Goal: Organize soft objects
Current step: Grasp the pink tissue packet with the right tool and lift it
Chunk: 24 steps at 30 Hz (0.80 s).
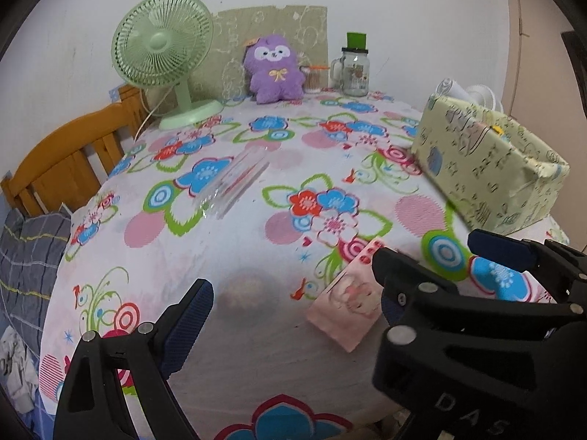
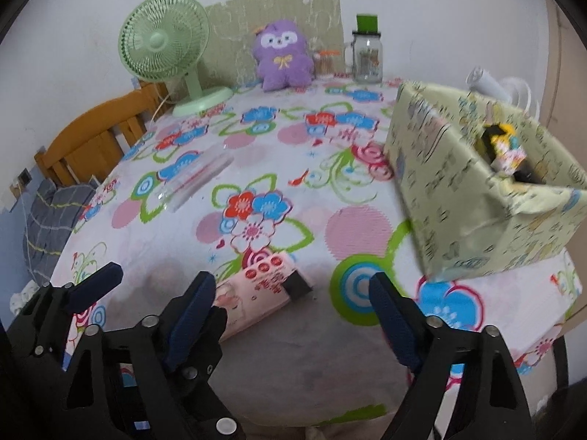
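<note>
A pink tissue pack (image 1: 346, 306) lies near the table's front edge; it also shows in the right wrist view (image 2: 256, 293). A purple plush toy (image 1: 274, 69) sits upright at the back against the wall, also in the right wrist view (image 2: 283, 59). A paper-wrapped open box (image 1: 488, 163) stands at the right; the right wrist view shows small colourful items inside it (image 2: 473, 183). My left gripper (image 1: 293, 311) is open, just left of the pack. My right gripper (image 2: 293, 315) is open, with the pack by its left finger. Both are empty.
A green desk fan (image 1: 165, 58) stands back left. A glass jar mug (image 1: 355, 71) with a green lid and a small orange-lidded container (image 1: 313, 79) stand back right. A clear plastic case (image 1: 234, 183) lies mid-table. A wooden chair (image 1: 69, 157) is at the left.
</note>
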Motion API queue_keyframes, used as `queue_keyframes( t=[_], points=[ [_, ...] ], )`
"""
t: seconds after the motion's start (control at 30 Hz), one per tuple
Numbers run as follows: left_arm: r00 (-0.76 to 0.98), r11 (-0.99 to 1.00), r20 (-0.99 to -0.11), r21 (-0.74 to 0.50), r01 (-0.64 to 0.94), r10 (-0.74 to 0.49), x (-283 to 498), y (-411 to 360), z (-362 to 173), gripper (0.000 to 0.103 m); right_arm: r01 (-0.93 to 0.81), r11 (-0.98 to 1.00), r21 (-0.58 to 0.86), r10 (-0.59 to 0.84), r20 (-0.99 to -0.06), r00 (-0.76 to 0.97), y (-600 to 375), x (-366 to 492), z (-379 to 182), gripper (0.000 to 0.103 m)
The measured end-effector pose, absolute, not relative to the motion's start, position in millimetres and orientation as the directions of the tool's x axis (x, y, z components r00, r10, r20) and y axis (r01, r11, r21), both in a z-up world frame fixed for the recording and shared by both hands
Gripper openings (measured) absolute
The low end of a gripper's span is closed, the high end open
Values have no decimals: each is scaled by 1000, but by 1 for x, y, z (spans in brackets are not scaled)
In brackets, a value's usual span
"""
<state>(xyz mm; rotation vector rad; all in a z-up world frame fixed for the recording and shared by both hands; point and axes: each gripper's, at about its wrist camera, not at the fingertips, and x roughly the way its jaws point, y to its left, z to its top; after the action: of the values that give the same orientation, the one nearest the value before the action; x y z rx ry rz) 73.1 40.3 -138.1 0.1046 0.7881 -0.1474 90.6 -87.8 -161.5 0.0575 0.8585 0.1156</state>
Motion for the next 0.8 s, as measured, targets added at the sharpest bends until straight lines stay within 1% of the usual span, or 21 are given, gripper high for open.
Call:
queue_keyframes(
  t=[0.17,0.2,0.4,0.8],
  points=[
    [668,984,-739,39,172,-87,77,44,-151,94,-91,990,111,143,-797,587,-79,97,-173,73],
    [663,984,-742,33,175,-93,77,45,-153,94,-95,989,109,144,-806,574,-76,98,-176,72],
    [656,984,-745,-2,177,-120,80,49,-155,96,-97,988,122,155,-825,544,-69,107,-185,72],
    [648,991,-750,-72,117,-131,106,55,-158,96,-104,988,116,155,-811,564,-66,131,-186,72]
  ],
)
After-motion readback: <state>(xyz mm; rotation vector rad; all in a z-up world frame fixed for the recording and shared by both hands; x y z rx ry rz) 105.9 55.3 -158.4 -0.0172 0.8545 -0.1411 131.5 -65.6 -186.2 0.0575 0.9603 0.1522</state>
